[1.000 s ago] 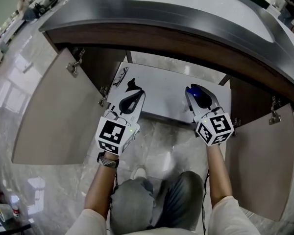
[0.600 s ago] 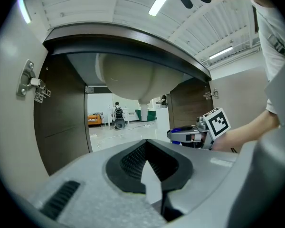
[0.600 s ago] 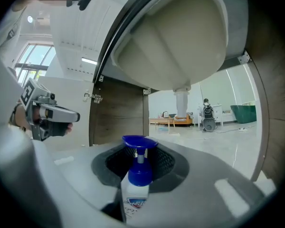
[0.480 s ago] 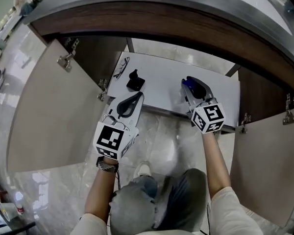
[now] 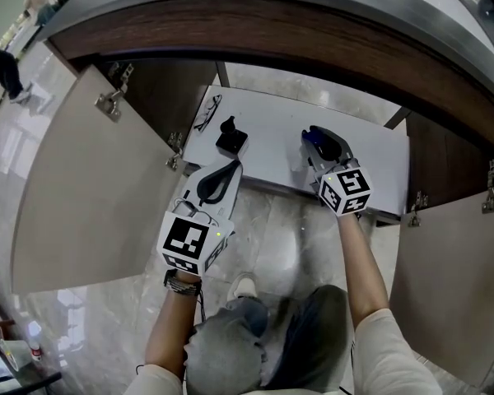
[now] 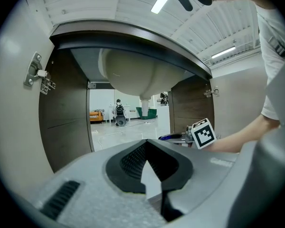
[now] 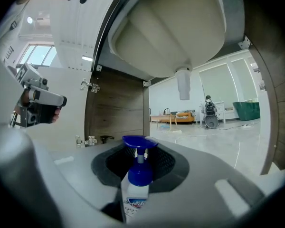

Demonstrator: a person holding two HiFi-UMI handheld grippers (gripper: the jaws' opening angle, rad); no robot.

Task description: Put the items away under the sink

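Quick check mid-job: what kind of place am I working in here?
The cupboard under a sink counter, seemingly in a big open hall. A basin and its drain pipe hang overhead, hinged cabinet doors stand open, and a white shelf sits above a glossy stone floor.

White pump bottle, blue head, upright.
Clamped at cabinet floor's front right edge; small black item resting near left edge.
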